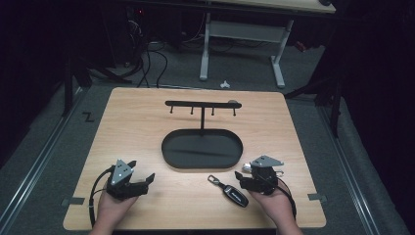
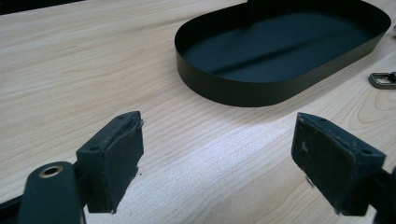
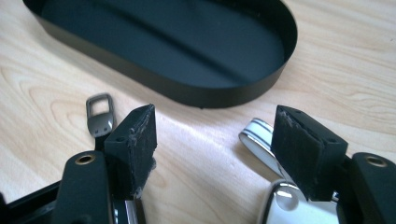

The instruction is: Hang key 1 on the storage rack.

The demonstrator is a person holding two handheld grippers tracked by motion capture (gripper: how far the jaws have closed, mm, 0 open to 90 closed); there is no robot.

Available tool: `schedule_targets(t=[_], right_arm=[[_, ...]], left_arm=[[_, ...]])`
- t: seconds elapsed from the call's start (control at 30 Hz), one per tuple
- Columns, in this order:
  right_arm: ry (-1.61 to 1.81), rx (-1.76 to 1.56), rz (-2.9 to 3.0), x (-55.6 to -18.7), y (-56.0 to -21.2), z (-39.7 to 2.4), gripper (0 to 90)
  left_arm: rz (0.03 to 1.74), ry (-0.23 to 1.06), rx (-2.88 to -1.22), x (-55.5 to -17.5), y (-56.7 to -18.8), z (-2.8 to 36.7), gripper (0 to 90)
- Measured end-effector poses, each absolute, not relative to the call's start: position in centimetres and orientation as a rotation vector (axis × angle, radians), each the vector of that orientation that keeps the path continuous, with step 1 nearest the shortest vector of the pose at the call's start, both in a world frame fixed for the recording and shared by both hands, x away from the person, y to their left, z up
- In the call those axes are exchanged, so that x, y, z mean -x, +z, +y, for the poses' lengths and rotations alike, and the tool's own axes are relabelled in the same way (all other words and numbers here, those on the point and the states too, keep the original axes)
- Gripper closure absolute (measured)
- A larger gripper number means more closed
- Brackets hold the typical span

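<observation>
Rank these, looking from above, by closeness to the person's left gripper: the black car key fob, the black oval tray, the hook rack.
From the left gripper:
1. Black oval metal tray, just ahead and to the right.
2. Black car key fob, farther right along the table's near edge.
3. Black hook rack bar, farthest, standing behind the tray.

no text, label, brand or number can be read on anything here.
</observation>
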State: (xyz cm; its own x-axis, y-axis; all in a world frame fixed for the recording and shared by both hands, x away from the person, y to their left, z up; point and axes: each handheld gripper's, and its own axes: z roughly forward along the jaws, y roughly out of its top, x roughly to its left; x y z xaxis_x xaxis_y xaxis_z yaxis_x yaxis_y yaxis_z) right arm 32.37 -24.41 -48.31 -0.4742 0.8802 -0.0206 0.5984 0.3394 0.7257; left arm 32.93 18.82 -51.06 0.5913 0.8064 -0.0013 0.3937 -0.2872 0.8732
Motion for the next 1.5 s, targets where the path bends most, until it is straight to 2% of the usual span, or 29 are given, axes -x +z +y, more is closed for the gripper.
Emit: schedule_targets(t=[0.47, 0.83, 1.3, 1.4, 1.5], right_arm=[[0.726, -1.282, 2.415, -33.3, -47.4, -24.2, 31.4], [0.548, -1.270, 2.559, -33.9, -47.0, -22.5, 32.5], [0.405, -1.147, 2.765, -35.6, -47.2, -17.4, 24.1], [0.373, -1.120, 2.792, -36.0, -47.5, -16.7, 25.6], [0.361, -1.100, 2.825, -36.2, -47.6, -16.0, 32.7]], left_arm=[[0.943, 0.550, -1.904, -33.2, -51.1, 18.7, 17.1], [0.941, 0.544, -1.910, -33.2, -51.1, 18.7, 17.1], [0.939, 0.547, -1.918, -33.3, -51.1, 18.7, 17.1], [0.939, 0.545, -1.916, -33.4, -51.1, 18.8, 17.2], [0.935, 0.538, -1.921, -33.4, -51.1, 18.8, 17.2]])
